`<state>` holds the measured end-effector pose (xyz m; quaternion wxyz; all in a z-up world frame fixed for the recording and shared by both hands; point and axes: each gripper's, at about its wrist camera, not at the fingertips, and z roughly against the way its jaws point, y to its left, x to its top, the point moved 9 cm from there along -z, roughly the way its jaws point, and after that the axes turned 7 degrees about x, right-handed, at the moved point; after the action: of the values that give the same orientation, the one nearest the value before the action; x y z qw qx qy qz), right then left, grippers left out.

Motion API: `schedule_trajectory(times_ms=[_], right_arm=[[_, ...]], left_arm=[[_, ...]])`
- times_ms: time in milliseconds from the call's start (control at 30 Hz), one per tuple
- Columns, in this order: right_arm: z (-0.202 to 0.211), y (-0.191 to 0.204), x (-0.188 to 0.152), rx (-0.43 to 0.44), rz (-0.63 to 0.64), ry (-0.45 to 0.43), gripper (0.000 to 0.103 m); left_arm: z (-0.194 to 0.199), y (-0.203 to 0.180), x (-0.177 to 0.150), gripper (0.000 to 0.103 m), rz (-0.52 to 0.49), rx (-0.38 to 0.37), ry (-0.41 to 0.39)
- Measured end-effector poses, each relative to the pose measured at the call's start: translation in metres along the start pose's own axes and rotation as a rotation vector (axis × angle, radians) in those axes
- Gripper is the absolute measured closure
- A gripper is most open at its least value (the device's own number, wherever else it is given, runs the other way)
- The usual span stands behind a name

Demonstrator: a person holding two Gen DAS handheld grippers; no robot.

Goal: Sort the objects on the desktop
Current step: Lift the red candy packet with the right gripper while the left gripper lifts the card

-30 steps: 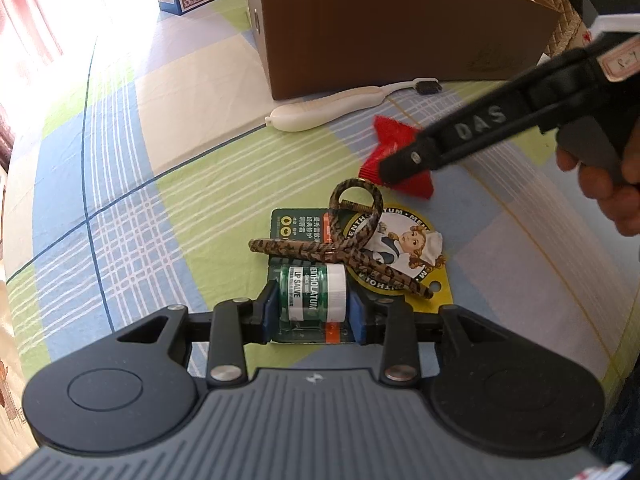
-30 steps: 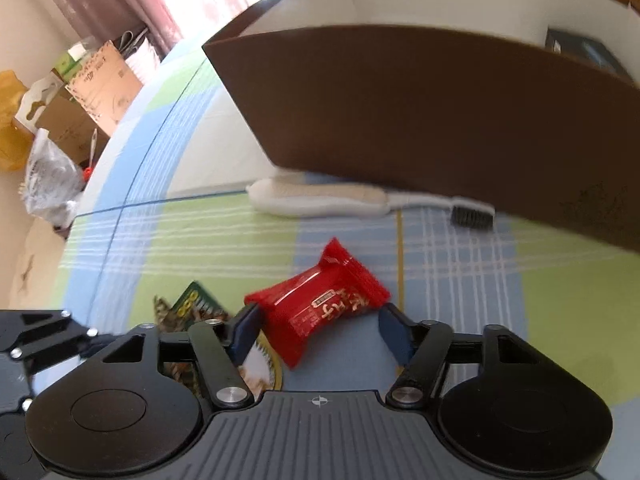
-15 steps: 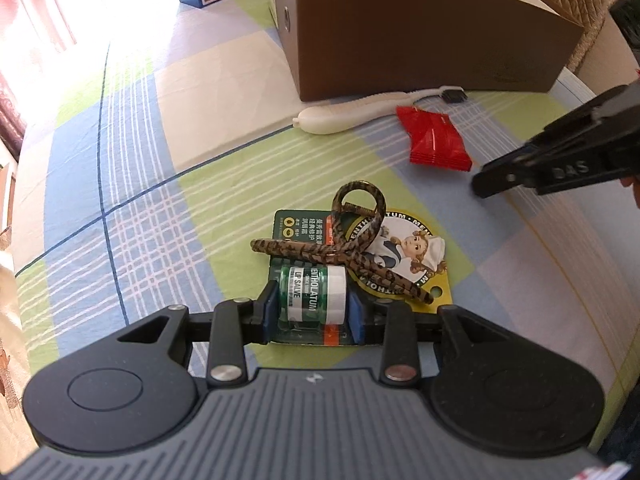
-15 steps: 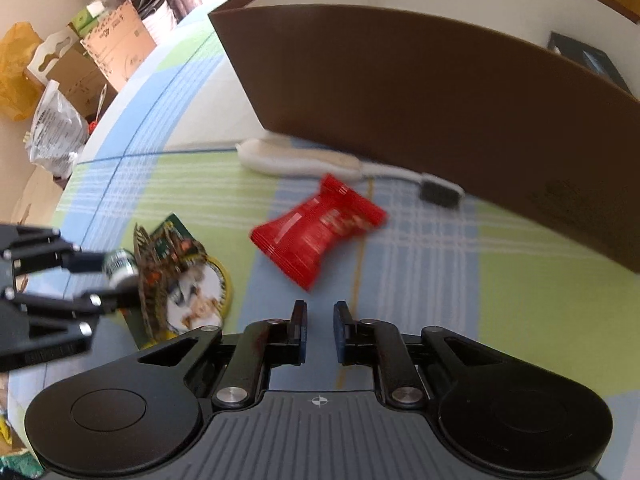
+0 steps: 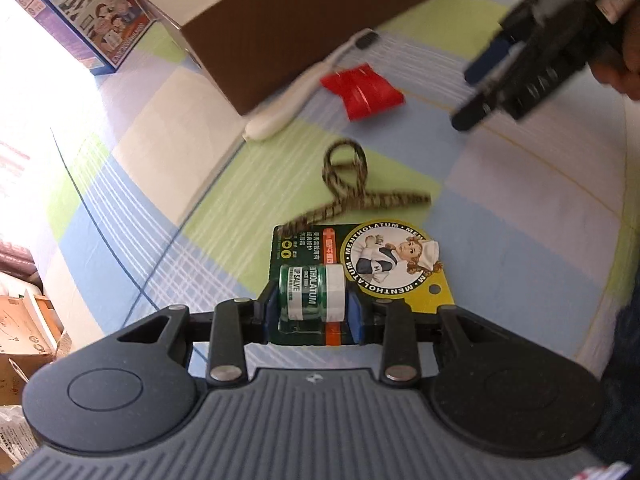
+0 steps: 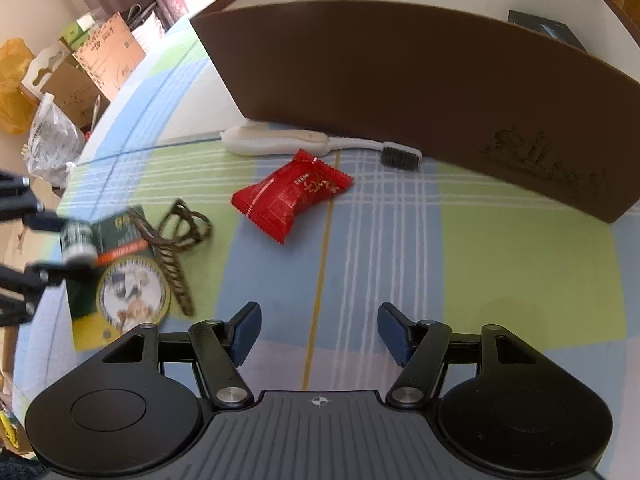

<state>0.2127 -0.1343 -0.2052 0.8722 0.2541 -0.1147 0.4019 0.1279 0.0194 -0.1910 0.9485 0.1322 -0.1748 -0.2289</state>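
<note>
My left gripper [image 5: 312,304] is shut on a green and yellow lip salve blister card [image 5: 360,264], holding it by the small tube at its lower end. In the right wrist view that card [image 6: 120,280] hangs at the far left. A brown patterned hair tie [image 5: 356,188] lies just beyond the card on the checked cloth. A red snack packet [image 6: 292,196] lies near the box, ahead of my right gripper [image 6: 320,332], which stands open and empty. A white toothbrush [image 6: 304,144] rests along the foot of the brown cardboard box [image 6: 400,80].
A blue printed carton [image 5: 80,12] stands at the far left beside the brown box. Cardboard boxes and plastic bags [image 6: 52,92] are stacked off the cloth's left edge. A dark item [image 6: 548,28] lies inside the brown box. A hand [image 5: 624,68] holds the right gripper.
The left gripper has lifted and tilted the lip salve card, and the hair tie has slid off it. The right gripper has opened and drawn back from the red packet.
</note>
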Motion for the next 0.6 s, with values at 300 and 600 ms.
schedule_trajectory(times_ms=[300, 600], right_arm=[[0.004, 0.007, 0.026, 0.015, 0.001, -0.057, 0.041], [-0.026, 0.017, 0.070, 0.003, -0.099, -0.096, 0.037]], left_arm=[[0.012, 0.014, -0.037, 0.074, 0.221, -0.001, 0.021], [0.021, 0.062, -0.054, 0.074, 0.402, 0.111, 0.003]])
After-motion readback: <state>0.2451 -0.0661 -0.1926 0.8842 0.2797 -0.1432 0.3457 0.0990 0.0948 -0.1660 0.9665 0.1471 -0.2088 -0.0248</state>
